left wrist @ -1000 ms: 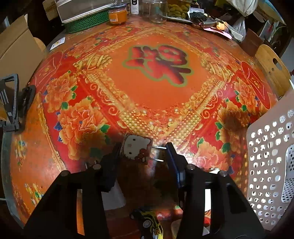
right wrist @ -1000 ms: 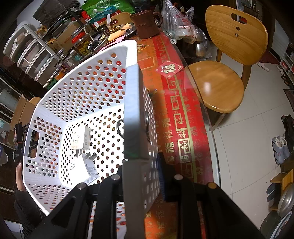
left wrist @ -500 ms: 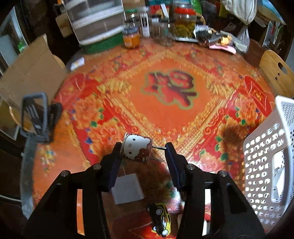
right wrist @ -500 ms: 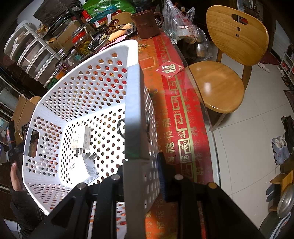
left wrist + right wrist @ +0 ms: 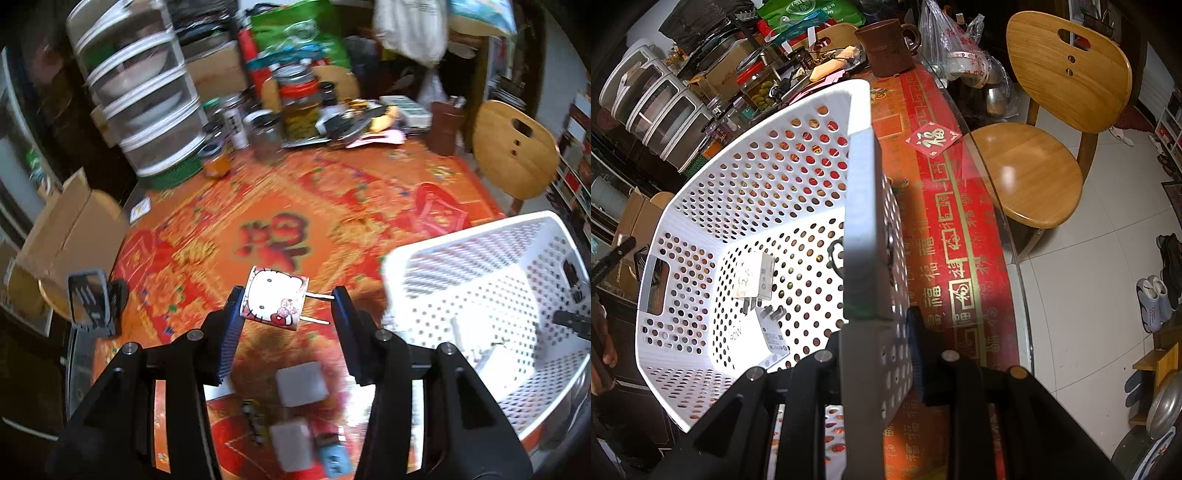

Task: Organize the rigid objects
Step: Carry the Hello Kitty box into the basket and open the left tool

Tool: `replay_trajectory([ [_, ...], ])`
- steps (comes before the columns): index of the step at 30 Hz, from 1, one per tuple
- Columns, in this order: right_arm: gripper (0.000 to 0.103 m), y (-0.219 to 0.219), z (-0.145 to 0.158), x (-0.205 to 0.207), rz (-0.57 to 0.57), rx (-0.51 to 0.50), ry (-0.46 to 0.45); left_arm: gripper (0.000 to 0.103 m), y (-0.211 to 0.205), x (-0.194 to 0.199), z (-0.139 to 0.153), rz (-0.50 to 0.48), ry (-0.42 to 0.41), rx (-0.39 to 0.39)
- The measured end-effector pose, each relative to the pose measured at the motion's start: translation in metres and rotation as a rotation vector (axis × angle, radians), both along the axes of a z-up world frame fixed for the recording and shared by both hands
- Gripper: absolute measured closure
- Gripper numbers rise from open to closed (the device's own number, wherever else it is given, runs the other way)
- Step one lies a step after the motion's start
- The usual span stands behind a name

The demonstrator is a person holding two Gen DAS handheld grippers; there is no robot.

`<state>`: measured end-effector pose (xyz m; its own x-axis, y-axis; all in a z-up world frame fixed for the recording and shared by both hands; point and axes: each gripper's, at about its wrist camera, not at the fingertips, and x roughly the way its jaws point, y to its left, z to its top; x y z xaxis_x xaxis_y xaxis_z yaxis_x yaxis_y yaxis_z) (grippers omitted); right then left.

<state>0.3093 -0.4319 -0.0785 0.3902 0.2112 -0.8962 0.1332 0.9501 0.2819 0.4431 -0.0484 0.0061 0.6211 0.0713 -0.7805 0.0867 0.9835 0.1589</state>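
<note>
The basket (image 5: 480,266) mouth is standing open from above. Two chargers (image 5: 757,280) are occupying its floor centre.

Motion blur smears the jars (image 5: 291,107) and clutter at the upper centre of the left wrist view. At its bottom edge, small items (image 5: 295,439) on the worktop (image 5: 369,192) are blurred beyond telling. The basket (image 5: 738,206) wall hides the right gripper's (image 5: 875,343) left finger.
</note>
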Motion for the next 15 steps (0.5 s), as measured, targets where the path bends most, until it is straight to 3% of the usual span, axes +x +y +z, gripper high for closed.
replay_trajectory([
  [7, 0.081, 0.000, 0.000, 0.000, -0.001, 0.001, 0.000, 0.058, -0.079, -0.016, 0.011, -0.115, 0.003, 0.023],
  [15, 0.081, 0.000, 0.000, 0.000, 0.000, 0.000, 0.000, 0.058, -0.146, -0.023, -0.018, -0.205, 0.070, 0.072],
])
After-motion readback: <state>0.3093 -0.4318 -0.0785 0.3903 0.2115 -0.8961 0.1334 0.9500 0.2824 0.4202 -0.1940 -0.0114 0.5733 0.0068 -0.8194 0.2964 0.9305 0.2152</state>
